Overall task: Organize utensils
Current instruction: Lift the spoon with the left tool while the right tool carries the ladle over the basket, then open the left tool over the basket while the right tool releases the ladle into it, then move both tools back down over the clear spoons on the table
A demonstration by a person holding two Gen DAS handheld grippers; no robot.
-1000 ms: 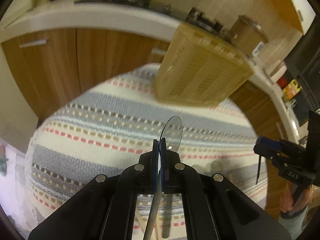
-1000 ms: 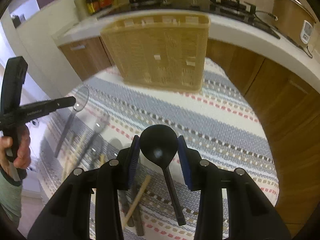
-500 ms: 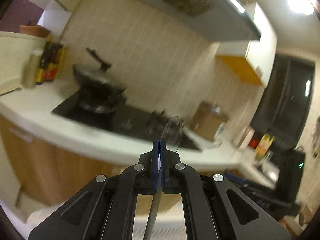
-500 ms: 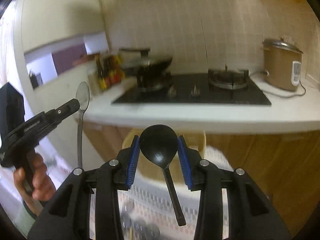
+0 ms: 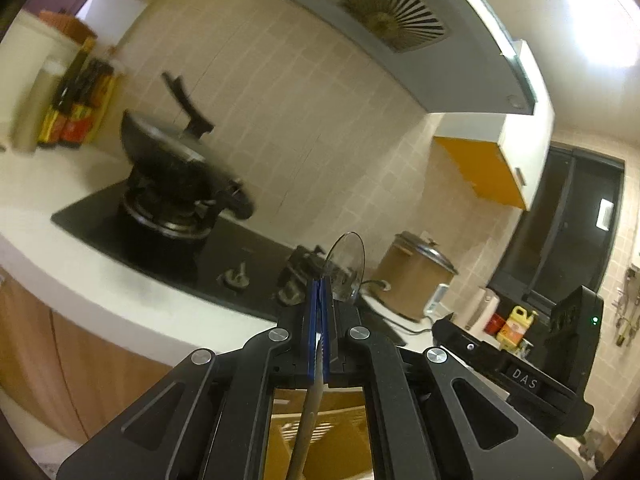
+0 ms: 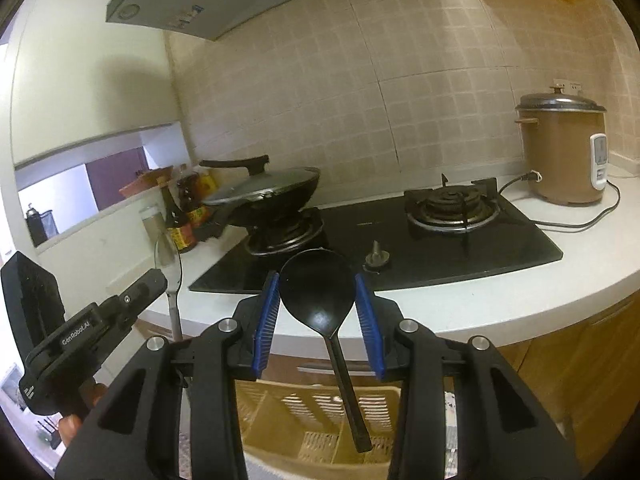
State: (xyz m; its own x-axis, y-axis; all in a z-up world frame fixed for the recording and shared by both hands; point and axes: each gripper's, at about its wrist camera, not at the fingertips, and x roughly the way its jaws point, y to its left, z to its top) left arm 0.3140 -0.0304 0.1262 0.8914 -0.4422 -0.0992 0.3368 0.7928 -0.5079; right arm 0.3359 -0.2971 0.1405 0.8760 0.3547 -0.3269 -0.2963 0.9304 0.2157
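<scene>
Both spoons now hang above the basket (image 6: 320, 420) rim.

Both grippers were matte black plastic with angular arms, triangular cut-outs and round silver screw heads at the joints. The left gripper (image 5: 319, 300) had thin blue pads on its fingers, and seen from the right wrist its body carried white lettering reading "GenRobot.AI" beside a small screw. The right gripper (image 6: 316, 308) had ribbed blue pads (image 6: 267, 320) along the insides of its fingers; from the left wrist its body showed a white "DAS" label and a small green light on a black box
</scene>
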